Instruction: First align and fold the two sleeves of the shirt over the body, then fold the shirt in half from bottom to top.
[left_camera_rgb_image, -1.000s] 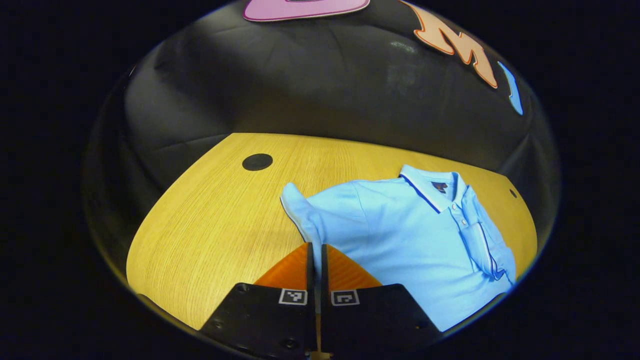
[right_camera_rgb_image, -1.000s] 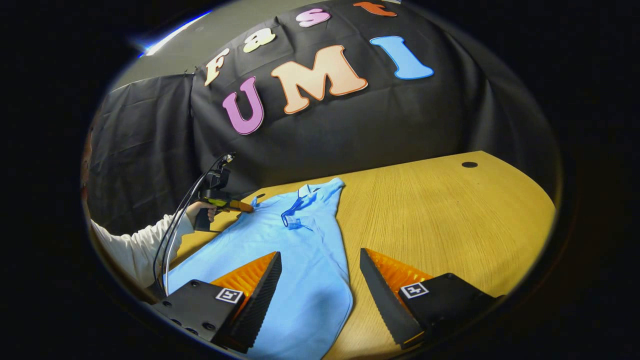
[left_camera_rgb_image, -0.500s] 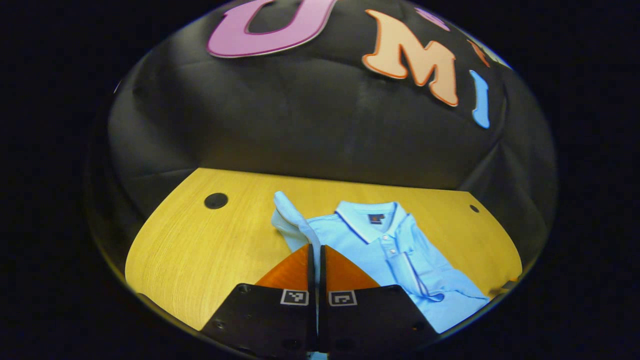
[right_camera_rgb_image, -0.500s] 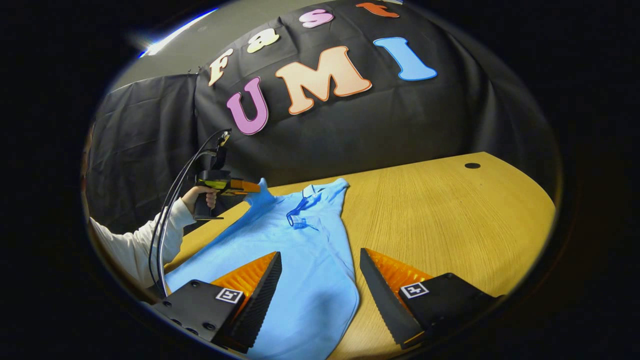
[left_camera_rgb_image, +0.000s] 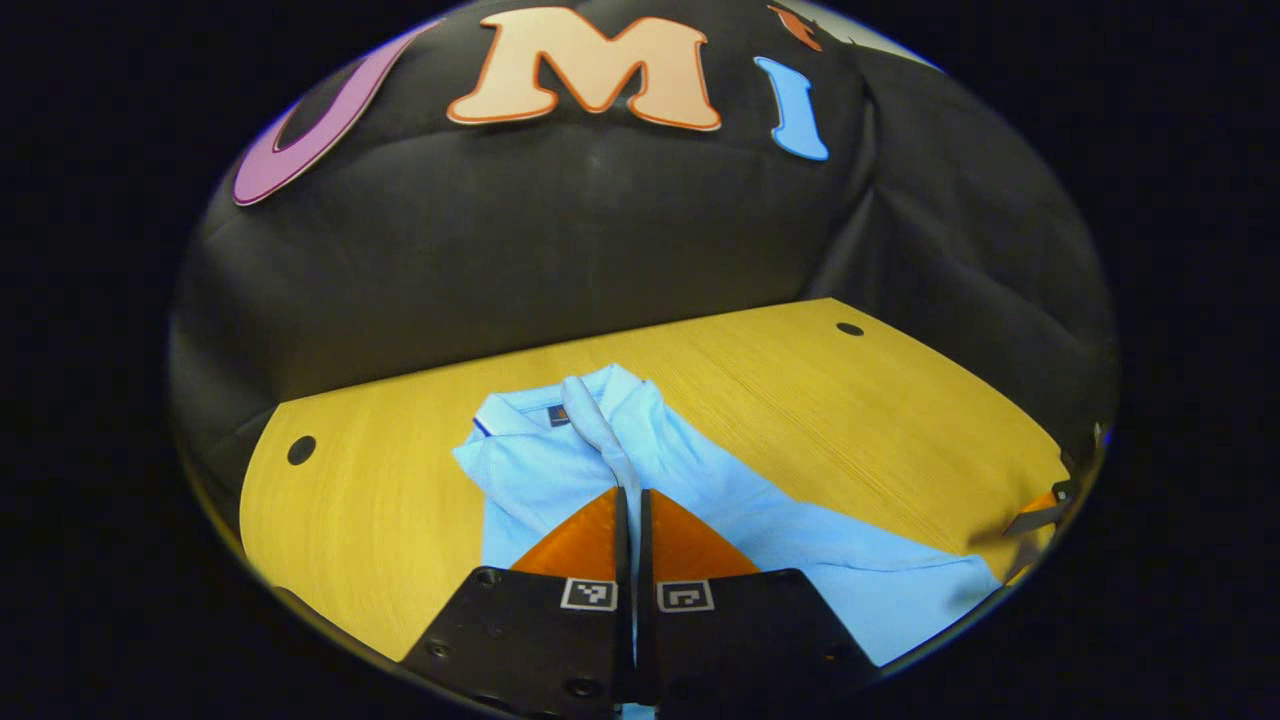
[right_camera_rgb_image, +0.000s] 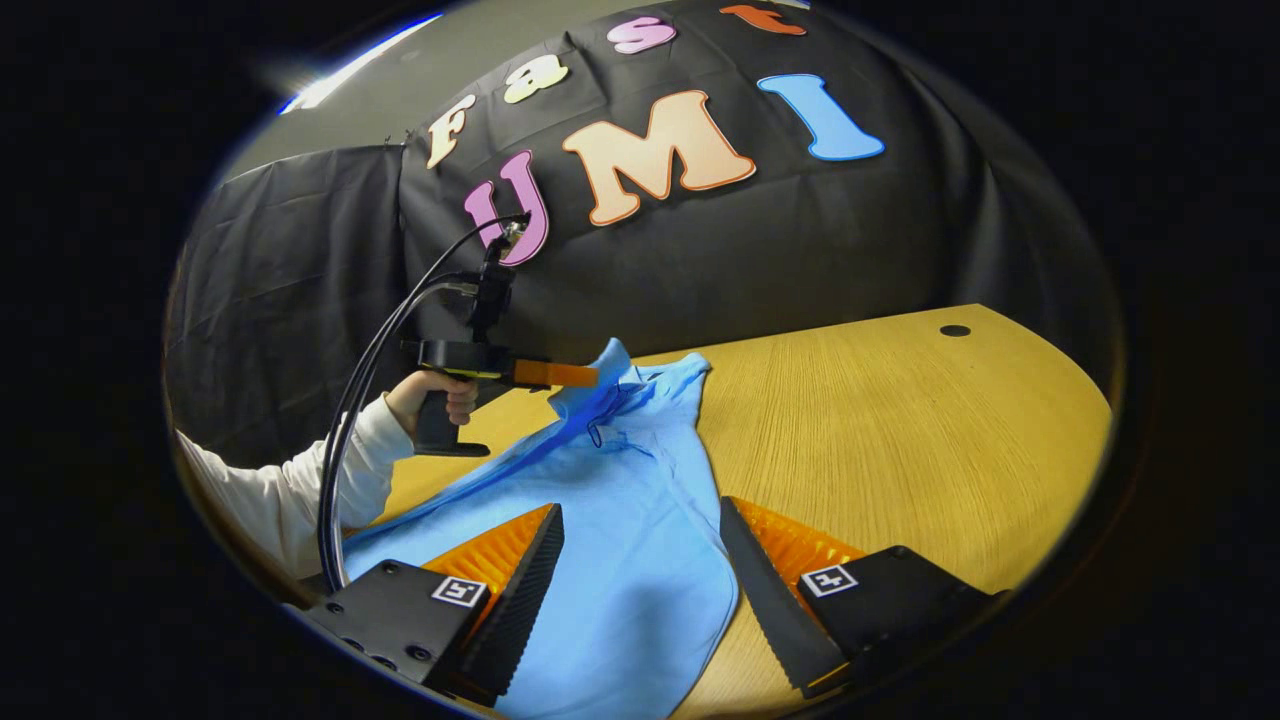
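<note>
The left gripper (left_camera_rgb_image: 631, 495), low in the middle of the left gripper view, is clamped on the shirt's sleeve (left_camera_rgb_image: 598, 420). The right gripper (right_camera_rgb_image: 640, 525), at the bottom of the right gripper view, has its fingers wide apart over the blue polo shirt (right_camera_rgb_image: 640, 520) on the wooden table (right_camera_rgb_image: 900, 420). A hand (right_camera_rgb_image: 440, 398) sits middle left.

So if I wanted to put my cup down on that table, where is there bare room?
The widest bare wood lies between the blue polo shirt and the table's far edge with the small round hole. A narrower strip borders the shirt's other side. The collar end is crowded: the left tongs hold a raised sleeve there.
</note>
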